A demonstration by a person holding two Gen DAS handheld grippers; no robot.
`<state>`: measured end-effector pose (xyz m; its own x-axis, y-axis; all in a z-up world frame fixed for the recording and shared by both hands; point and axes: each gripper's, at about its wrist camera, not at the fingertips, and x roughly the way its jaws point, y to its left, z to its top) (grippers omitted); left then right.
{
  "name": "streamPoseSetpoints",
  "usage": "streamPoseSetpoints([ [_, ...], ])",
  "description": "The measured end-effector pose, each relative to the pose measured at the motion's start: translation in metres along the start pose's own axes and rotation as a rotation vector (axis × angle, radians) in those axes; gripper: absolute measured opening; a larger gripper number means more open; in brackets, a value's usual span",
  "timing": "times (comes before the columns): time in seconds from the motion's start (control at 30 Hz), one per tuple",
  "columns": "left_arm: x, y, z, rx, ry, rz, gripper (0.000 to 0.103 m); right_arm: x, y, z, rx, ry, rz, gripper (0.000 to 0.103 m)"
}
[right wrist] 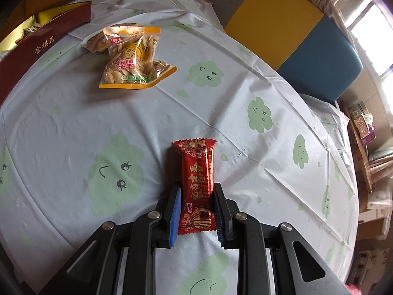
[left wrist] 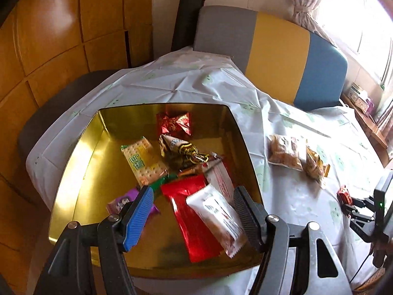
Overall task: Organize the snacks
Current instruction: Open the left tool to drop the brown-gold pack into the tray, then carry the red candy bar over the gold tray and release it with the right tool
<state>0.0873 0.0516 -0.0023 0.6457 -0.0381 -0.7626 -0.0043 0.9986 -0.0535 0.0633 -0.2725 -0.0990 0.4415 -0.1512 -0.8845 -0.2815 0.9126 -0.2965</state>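
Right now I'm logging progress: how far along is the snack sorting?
Mostly done: the gold tin already holds about eight packets, including a cracker pack. In hand: the right gripper has its jaws shut on a red candy bar. Left: two snack bags on the tablecloth. The left gripper is open above the tin.

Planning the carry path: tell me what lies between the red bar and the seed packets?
Only bare tablecloth lies between the red bar and the seed packets, in the right wrist view.

Beyond the fingers, far left, the maroon box point(right wrist: 36, 46) runs off the edge; a biscuit packet point(right wrist: 97, 41) hides behind the yellow-edged bag point(right wrist: 133, 56)
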Motion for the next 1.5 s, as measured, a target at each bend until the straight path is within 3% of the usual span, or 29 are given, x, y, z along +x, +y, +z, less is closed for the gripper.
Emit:
streamPoseSetpoints([
  [0.47,-0.015,-0.012,-0.015,0.055,-0.024,-0.014,0.069,0.0,-0.002,0.001,0.005,0.0,0.002,0.026],
  [0.87,-0.014,-0.004,-0.031,0.06,0.005,-0.018,0.069,0.002,-0.005,-0.001,0.054,0.002,0.026,0.026],
  [1.17,-0.013,0.032,-0.039,-0.031,0.013,-0.001,0.069,0.006,-0.017,0.002,0.144,0.019,0.07,0.026],
  [1.37,-0.015,0.063,-0.038,-0.119,-0.003,0.014,0.065,0.01,-0.027,0.017,0.257,0.104,0.082,0.023],
  [1.5,-0.018,0.077,-0.038,-0.123,-0.022,0.028,0.061,-0.013,-0.018,0.032,0.332,0.034,0.187,0.023],
])
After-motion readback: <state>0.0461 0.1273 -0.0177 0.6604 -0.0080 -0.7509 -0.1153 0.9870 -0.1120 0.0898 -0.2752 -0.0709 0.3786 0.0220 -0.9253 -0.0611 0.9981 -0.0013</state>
